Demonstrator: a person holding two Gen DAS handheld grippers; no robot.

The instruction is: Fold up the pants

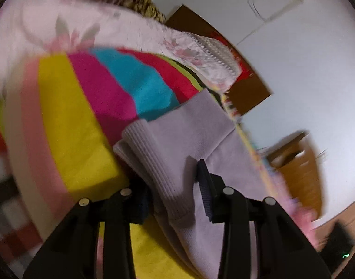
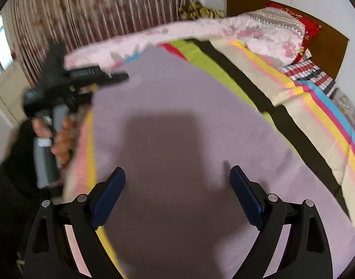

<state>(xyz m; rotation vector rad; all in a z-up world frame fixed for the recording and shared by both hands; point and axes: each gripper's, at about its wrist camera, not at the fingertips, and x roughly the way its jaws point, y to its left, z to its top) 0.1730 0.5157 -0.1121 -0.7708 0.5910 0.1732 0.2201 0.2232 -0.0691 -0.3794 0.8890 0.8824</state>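
Lilac pants (image 2: 189,107) lie spread on a striped bedsheet (image 2: 316,121). In the left wrist view, a ribbed cuff (image 1: 154,160) of the pants (image 1: 200,125) fills the gap between the fingers of my left gripper (image 1: 175,195). Its dark pads stand against the cloth on both sides, so it is shut on the cuff. In the right wrist view, my right gripper (image 2: 177,186) hangs open just above the middle of the pants, casting a shadow on them, with nothing between its fingers. My left gripper (image 2: 112,78) also shows there at the pants' far left edge, held by a hand (image 2: 61,139).
A pink floral quilt (image 2: 258,30) is bunched along the far side of the bed, with a red pillow (image 2: 310,30) and a brown headboard (image 2: 328,44) behind it. Patterned curtains (image 2: 96,11) hang at the back. Wooden furniture (image 1: 298,169) stands beside the bed.
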